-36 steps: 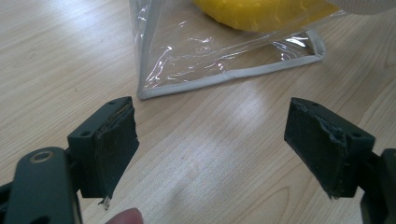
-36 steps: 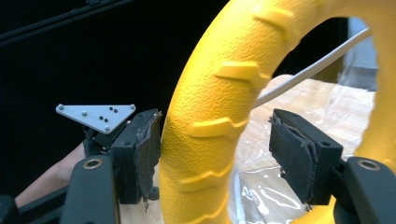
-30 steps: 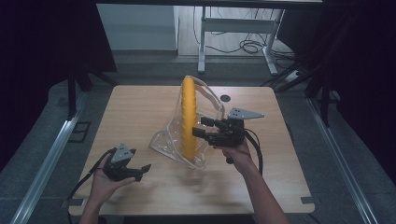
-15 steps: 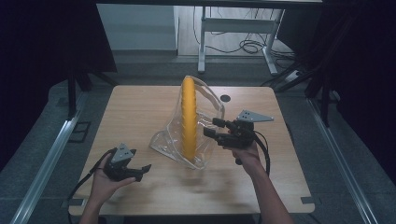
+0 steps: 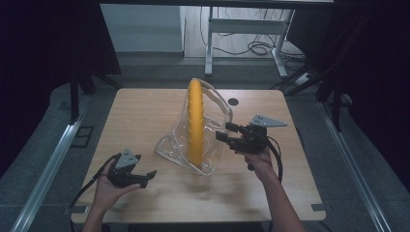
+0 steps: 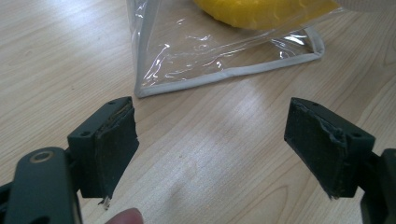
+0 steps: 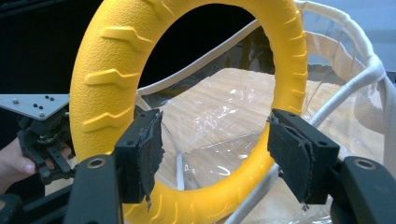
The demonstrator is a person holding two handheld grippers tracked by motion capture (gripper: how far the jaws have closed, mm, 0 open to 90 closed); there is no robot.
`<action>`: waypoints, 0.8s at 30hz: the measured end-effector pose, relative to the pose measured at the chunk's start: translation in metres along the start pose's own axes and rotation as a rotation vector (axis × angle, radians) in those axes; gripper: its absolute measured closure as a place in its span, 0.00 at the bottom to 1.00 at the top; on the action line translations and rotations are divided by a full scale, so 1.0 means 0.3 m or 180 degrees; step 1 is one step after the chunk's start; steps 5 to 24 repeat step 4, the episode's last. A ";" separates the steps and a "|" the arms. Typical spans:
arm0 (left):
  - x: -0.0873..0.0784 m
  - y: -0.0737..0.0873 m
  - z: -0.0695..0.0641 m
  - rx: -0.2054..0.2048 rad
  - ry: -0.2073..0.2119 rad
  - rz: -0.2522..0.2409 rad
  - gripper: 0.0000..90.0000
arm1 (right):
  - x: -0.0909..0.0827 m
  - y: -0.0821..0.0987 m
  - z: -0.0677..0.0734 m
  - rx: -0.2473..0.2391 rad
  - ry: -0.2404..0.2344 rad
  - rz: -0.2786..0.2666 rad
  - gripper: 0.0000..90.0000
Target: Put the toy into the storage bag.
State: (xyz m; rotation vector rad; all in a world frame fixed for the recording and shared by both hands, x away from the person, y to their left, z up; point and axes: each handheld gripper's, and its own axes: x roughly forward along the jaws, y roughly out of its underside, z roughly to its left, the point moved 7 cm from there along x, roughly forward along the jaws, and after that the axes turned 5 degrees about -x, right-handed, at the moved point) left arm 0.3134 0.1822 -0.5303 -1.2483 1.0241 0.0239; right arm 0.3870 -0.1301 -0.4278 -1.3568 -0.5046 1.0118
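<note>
Wooden table [image 5: 145,121], right tongs [image 5: 228,133] wide open beside bagged yellow ring [image 5: 195,121], left tongs [image 5: 145,176] open, empty

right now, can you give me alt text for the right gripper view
A yellow ridged ring stands upright inside a clear plastic bag with white trim, on a wooden table. The right gripper faces it, black jaws open, nothing between them. The left gripper sits in a hand at far left.

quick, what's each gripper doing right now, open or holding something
Left gripper: open, holding nothing, over the bare table.
Right gripper: open, holding nothing, facing the yellow ring in the clear bag.
</note>
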 end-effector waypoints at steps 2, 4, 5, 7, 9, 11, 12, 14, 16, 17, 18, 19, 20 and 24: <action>0.000 0.000 0.001 0.0000 0.0001 0.0000 0.19 | 0.000 0.000 0.000 -0.0001 -0.0001 0.0000 0.39; 0.000 -0.001 0.002 -0.0004 -0.0002 -0.0003 0.19 | 0.001 -0.001 0.001 -0.0006 0.0001 -0.0003 0.39; 0.000 -0.001 0.002 -0.0004 -0.0002 -0.0003 0.19 | 0.001 -0.001 0.001 -0.0006 0.0001 -0.0003 0.39; 0.000 -0.001 0.002 -0.0004 -0.0002 -0.0003 0.19 | 0.001 -0.001 0.001 -0.0006 0.0001 -0.0003 0.39; 0.000 -0.001 0.002 -0.0004 -0.0002 -0.0003 0.19 | 0.001 -0.001 0.001 -0.0006 0.0001 -0.0003 0.39; 0.000 -0.001 0.002 -0.0004 -0.0002 -0.0003 0.19 | 0.001 -0.001 0.001 -0.0006 0.0001 -0.0003 0.39; 0.000 -0.001 0.002 -0.0004 -0.0002 -0.0003 0.19 | 0.001 -0.001 0.001 -0.0006 0.0001 -0.0003 0.39; 0.000 -0.001 0.002 -0.0004 -0.0002 -0.0003 0.19 | 0.001 -0.001 0.001 -0.0006 0.0001 -0.0003 0.39; 0.000 -0.001 0.002 -0.0004 -0.0002 -0.0003 0.19 | 0.001 -0.001 0.001 -0.0006 0.0001 -0.0003 0.39; 0.000 -0.001 0.002 -0.0004 -0.0002 -0.0003 0.19 | 0.001 -0.001 0.001 -0.0006 0.0001 -0.0003 0.39; 0.000 -0.001 0.002 -0.0004 -0.0002 -0.0003 0.19 | 0.001 -0.001 0.001 -0.0006 0.0001 -0.0003 0.39; 0.000 -0.001 0.002 -0.0004 -0.0002 -0.0003 0.19 | 0.001 -0.001 0.001 -0.0006 0.0001 -0.0003 0.39; 0.000 -0.001 0.002 -0.0004 -0.0002 -0.0003 0.19 | 0.001 -0.001 0.001 -0.0006 0.0001 -0.0003 0.39; 0.000 -0.001 0.002 -0.0004 -0.0002 -0.0003 0.19 | 0.001 -0.001 0.001 -0.0006 0.0001 -0.0003 0.39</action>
